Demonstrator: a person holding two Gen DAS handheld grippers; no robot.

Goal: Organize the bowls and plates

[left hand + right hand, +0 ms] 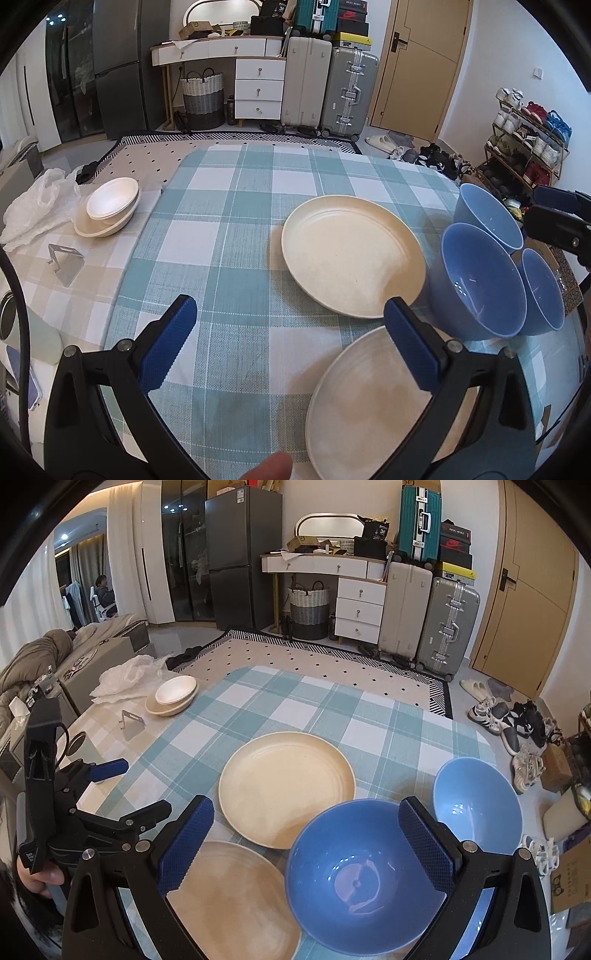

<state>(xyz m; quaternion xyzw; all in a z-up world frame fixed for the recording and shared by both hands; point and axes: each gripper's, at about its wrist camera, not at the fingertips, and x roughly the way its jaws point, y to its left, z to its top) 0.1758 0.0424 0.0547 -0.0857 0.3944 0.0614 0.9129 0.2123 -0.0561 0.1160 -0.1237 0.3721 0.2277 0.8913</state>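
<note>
Checked green tablecloth (236, 229) holds two cream plates (351, 254) side by side; three empty blue bowls (365, 871) cluster just beside them, nested white bowls (112, 201) well apart. Left gripper (290, 314) and right gripper (304, 818) hover wide apart, holding nothing.

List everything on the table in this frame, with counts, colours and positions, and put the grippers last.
Plates: 2, cream, centre and near edge of checked cloth.
Blue bowls: 3, clustered right of plates.
White bowls: stacked, exact count unclear, far left.
Plastic bag: 1, white, beside white bowls.
Metal stand: 1, silver, left.
Tablecloth: 1, teal-white check.
Left hand-held gripper: open, over near plate.
Right hand-held gripper: open, over nearest blue bowl.
</note>
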